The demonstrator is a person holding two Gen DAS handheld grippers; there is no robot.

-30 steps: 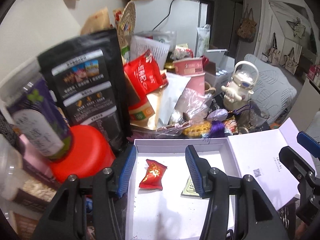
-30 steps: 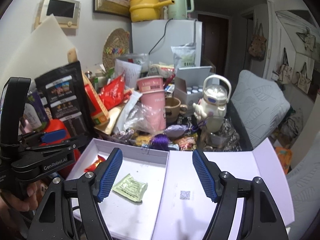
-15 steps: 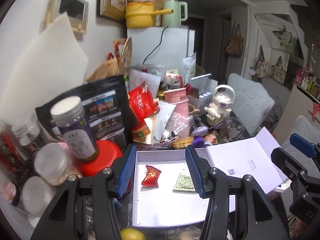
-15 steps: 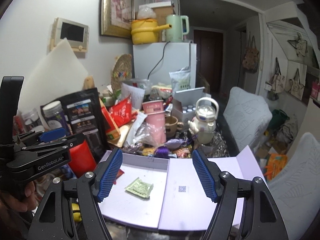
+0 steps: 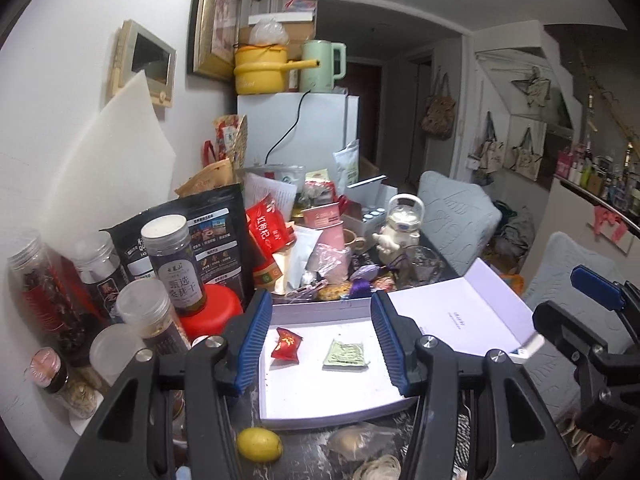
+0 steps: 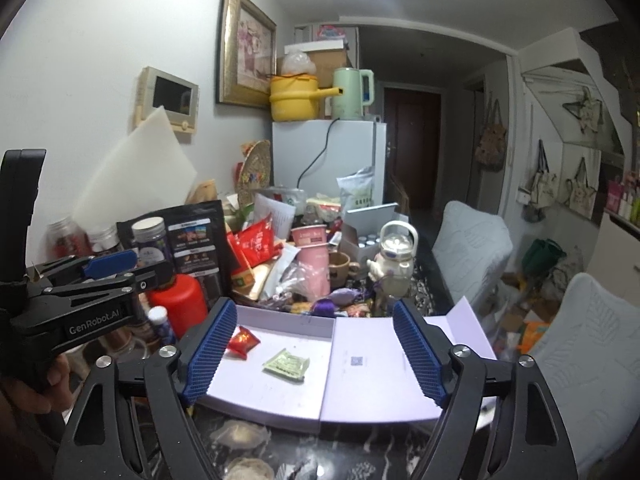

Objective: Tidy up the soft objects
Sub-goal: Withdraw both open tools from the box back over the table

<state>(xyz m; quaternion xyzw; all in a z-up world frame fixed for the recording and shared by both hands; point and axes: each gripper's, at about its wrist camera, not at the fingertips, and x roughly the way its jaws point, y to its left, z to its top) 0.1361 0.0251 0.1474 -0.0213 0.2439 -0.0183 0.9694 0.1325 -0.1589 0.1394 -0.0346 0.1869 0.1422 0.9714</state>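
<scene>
Left wrist view: left gripper jaws apart, nothing pinched. Beyond jaws, white box open; red packet at 9 o'clock inside, green sachet at 3 o'clock, apart. Lemon at 6 o'clock, outside box. Red canister, jars at 10 o'clock.
Right wrist view: right gripper jaws opening, empty. Box lid flat at 3 o'clock.

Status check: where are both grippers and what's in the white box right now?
Left gripper empty. Right gripper opening, nothing between. Red packet and green sachet lie apart in the white box. Nothing in the way.
</scene>
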